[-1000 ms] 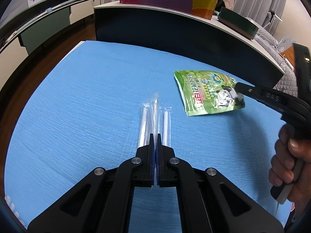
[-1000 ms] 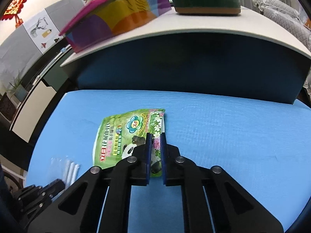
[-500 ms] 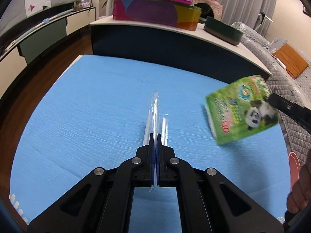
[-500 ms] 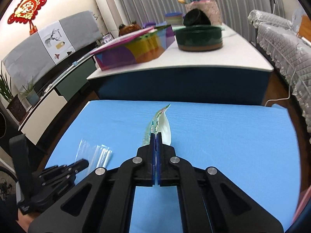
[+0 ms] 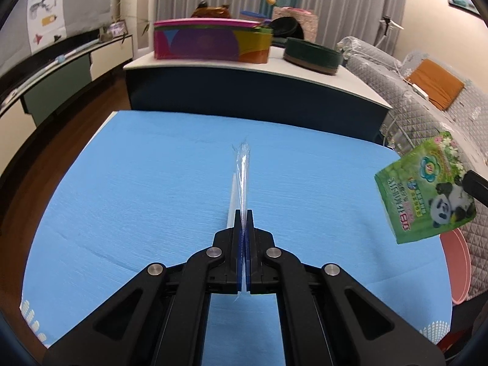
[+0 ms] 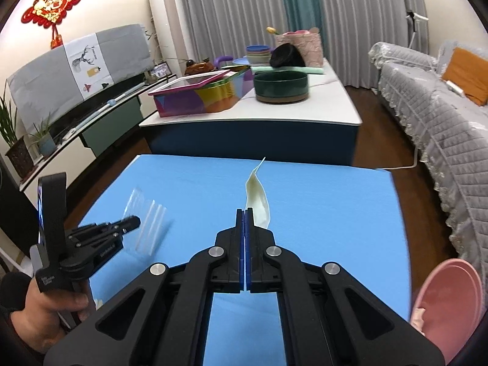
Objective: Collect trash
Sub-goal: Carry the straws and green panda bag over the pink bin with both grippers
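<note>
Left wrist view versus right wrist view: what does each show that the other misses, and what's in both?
Left wrist view only: the printed green face of the snack bag with its panda.

Right wrist view only: the hand holding the left gripper, and the red wall ornament.

Both: the blue table cover, the clear straw packet clamped in the left gripper, the bag clamped in the right gripper, the pink bin at the right, the colourful box and dark green bowl.
</note>
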The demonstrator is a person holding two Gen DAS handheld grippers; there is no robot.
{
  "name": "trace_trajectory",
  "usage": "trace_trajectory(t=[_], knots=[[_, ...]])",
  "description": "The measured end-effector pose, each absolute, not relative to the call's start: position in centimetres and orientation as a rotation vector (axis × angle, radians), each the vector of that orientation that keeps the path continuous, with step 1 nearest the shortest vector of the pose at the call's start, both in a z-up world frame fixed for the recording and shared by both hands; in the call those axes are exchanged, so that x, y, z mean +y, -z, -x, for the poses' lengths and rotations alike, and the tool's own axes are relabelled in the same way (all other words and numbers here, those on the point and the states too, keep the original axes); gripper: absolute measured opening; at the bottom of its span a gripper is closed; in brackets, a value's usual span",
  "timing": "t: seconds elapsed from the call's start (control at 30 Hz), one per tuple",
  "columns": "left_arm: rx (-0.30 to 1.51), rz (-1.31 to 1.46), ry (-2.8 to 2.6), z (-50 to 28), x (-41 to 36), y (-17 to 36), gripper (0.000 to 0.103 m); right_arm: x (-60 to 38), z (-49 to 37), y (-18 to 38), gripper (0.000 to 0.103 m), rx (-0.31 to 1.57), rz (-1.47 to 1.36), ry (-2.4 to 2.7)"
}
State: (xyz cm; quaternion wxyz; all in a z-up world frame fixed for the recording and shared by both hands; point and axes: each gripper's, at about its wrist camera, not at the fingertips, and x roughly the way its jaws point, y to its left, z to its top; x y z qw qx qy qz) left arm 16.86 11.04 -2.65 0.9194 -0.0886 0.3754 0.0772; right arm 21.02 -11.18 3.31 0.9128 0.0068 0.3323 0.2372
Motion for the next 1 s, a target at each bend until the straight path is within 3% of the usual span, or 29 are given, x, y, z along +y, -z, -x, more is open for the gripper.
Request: trace_trajectory(t=[1.0], knots=[[0.657, 0.075, 0.014, -16.8, 1.1, 1.2, 0.001, -21.1, -16.0, -3.1, 0.0, 0.609, -0.053, -0.303]])
